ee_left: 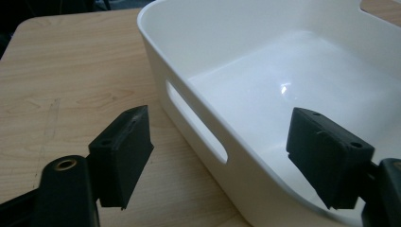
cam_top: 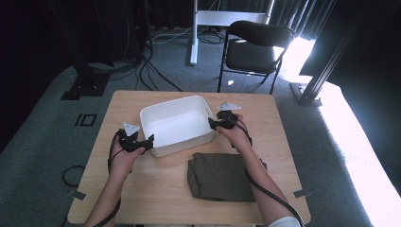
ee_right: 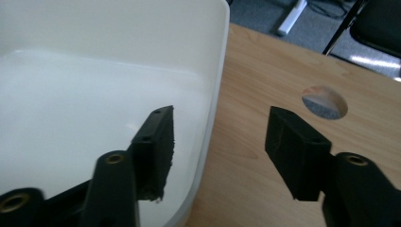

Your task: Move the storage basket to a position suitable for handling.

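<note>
wooden table (cam_top: 142, 189) carries white bin (cam_top: 176, 124) and folded olive cloth (cam_top: 220, 176).

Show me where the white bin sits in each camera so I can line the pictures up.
High view: the white bin lies at the table's middle, between the two grippers.
Left gripper view: it takes up the upper right, its slotted handle wall running between the open fingers.
Right gripper view: it covers the left half, its rim passing between the open fingers.
Shared landmark: the light wooden table beside the bin's wall.

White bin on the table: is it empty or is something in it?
Empty. The white bin shows a bare floor; the folded olive cloth lies outside.
</note>
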`<state>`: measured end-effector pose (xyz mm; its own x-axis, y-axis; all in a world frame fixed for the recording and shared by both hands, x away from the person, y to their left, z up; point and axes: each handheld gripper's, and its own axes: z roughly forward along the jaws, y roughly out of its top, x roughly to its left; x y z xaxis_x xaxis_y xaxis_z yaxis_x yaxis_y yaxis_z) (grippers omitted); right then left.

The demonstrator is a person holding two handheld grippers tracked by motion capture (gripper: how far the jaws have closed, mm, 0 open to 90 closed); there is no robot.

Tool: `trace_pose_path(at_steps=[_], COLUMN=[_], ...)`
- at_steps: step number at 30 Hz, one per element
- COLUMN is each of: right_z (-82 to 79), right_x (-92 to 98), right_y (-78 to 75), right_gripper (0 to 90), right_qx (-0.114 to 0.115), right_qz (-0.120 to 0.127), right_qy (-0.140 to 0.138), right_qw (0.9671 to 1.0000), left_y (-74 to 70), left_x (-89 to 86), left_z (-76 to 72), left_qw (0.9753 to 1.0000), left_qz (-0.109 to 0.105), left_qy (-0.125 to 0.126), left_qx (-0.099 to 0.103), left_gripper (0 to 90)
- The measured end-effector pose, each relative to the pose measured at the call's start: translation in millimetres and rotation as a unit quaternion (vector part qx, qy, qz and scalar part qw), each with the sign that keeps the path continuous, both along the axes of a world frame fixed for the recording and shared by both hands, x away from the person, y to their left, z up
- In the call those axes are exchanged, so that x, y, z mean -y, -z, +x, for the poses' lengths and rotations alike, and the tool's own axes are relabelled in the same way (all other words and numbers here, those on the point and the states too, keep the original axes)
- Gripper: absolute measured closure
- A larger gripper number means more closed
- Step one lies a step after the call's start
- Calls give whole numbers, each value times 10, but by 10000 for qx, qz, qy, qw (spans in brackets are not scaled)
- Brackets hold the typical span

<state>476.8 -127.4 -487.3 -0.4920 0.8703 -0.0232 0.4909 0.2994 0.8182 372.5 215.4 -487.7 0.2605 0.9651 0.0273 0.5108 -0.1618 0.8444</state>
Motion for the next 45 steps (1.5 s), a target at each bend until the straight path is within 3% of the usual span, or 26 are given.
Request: trace_pose_path(at_steps=[2, 4, 5, 6, 7, 9, 12, 14, 17, 23, 34, 37, 42, 45], right_z=[-8, -8, -8, -16, -22, -35, -37, -57, -74, -100, -143, -153, -162, -172], right_x=[1, 3, 3, -3, -9, -25, -37, -51, -72, -74, -14, 12, 70, 118], right_y=[23, 35, 35, 59, 60, 68, 71, 70, 72, 66, 62, 61, 60, 63], right_gripper=[492, 516, 516, 571, 589, 594, 683, 759, 796, 801, 806, 808, 812, 812], right_qx=[27, 52, 52, 144, 34, 61, -26, -47, -53, -122, -121, -143, -167, -183], right_qz=[-103, -165, -165, -237, -182, -249, -168, -15, -27, 32, 28, 37, 83, 135], right_qy=[-4, -21, -21, -92, -117, -62, -162, -46, 3, 112, 229, 262, 370, 410], right_qw=[9999, 9998, 9998, 9996, 9998, 9997, 9997, 10000, 10000, 9999, 9997, 9995, 9991, 9989], left_y=[18, 52, 52, 77, 91, 96, 93, 80, 74, 74, 88, 87, 92, 88], left_x=[16, 7, 7, 24, 46, 71, 79, 79, 91, 110, 164, 202, 266, 316], left_z=[2, 19, 19, 23, 19, 12, 13, 7, 8, 18, 87, 103, 158, 185], left_qw=[10000, 9997, 9997, 9996, 9996, 9996, 9996, 9995, 9991, 9991, 9988, 9992, 9987, 9989], left_qz=[26, -159, -159, -74, -130, -140, -135, -154, -246, -175, -261, -115, -212, -103], left_qy=[-42, 45, 45, 69, 61, 27, 20, -61, -166, -245, -289, -276, -355, -356], left_qx=[-49, -171, -171, -249, -244, -250, -251, -250, -306, -302, -291, -261, -294, -282], left_gripper=[408, 457, 446, 445, 451, 456, 511, 559, 589, 611, 636, 636, 656, 663])
